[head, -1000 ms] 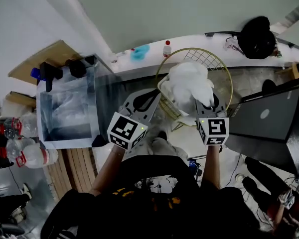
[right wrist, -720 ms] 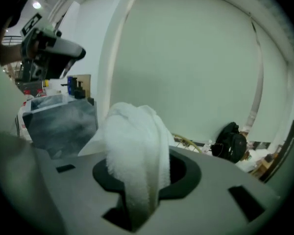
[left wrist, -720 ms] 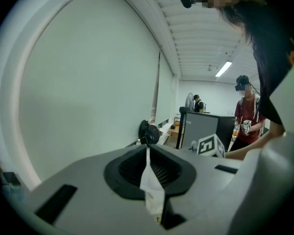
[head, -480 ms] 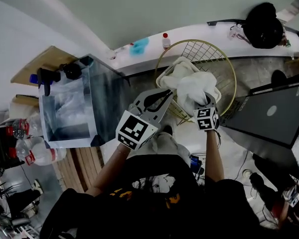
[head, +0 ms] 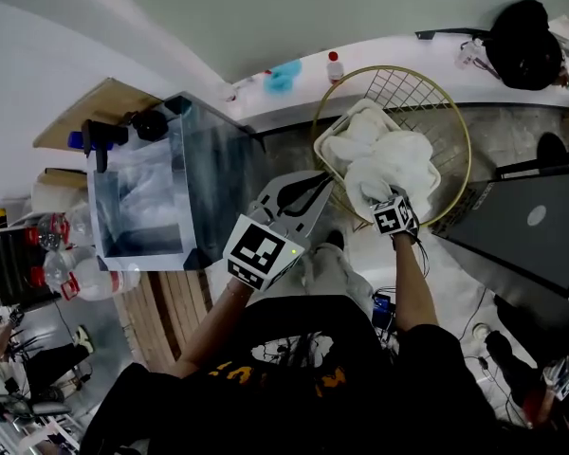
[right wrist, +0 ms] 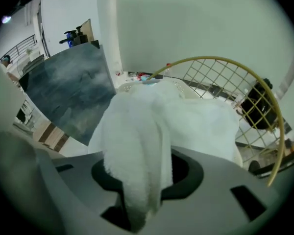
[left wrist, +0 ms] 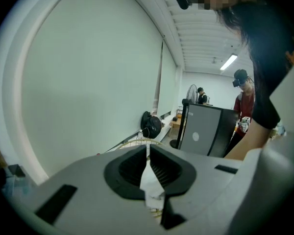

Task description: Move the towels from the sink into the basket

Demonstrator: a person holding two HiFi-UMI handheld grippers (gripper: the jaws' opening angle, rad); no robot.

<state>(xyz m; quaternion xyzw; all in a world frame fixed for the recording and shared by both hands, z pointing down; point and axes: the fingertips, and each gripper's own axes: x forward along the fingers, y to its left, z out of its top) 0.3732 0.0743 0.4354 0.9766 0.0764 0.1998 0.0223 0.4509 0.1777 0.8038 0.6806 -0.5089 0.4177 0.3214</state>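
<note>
A white towel (head: 395,171) hangs over the white basket (head: 330,162), which sits inside a gold wire frame (head: 455,121). My right gripper (head: 387,197) is at the basket's near rim, and its jaws are opening with the towel (right wrist: 137,141) still bunched between them. A second white towel (head: 356,138) lies in the basket. The left gripper (head: 302,191) hovers between the basket and the clear-walled sink (head: 175,188), its jaws closed tip to tip and holding nothing. Pale shapes show inside the sink; I cannot tell what they are.
A red-capped bottle (head: 335,66) and a turquoise item (head: 283,76) stand on the white ledge behind the basket. A black bag (head: 526,31) lies far right. A dark case (head: 526,230) stands right of the basket. Plastic bottles (head: 85,278) sit left of the sink.
The right gripper has carried the towel forward and down, from above the basket to its near rim. The left gripper stays beside the sink.
</note>
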